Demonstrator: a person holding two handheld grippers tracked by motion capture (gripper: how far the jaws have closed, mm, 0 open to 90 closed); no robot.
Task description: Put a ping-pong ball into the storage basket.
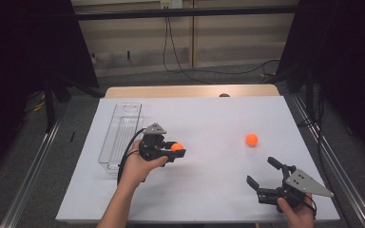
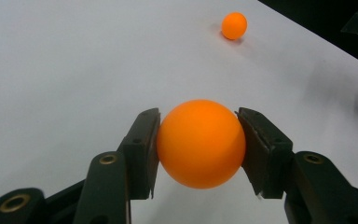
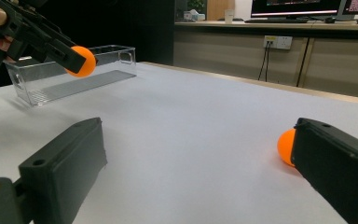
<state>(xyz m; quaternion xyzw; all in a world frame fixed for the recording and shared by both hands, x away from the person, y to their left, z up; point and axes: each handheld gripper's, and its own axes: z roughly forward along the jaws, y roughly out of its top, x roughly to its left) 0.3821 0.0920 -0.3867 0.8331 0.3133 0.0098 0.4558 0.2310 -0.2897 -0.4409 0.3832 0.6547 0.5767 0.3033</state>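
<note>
My left gripper (image 1: 177, 150) is shut on an orange ball (image 1: 177, 147), held a little above the white table to the right of the clear tray. Up close the ball (image 2: 200, 142) sits squeezed between both black pads, with the left gripper (image 2: 199, 151) pointing toward the table's right side. A second orange ball (image 1: 251, 139) lies on the table at the right, also seen farther off (image 2: 234, 25). My right gripper (image 1: 264, 172) rests near the front right edge, jaws wide open and nothing between them. In the right gripper view the loose ball (image 3: 286, 147) peeks from behind the right pad.
A long clear plastic tray (image 1: 120, 135) lies on the left of the white table sheet (image 1: 209, 190), just left of my left hand. The same tray (image 3: 70, 77) appears behind the held ball. Dark curtains and metal rails flank the table.
</note>
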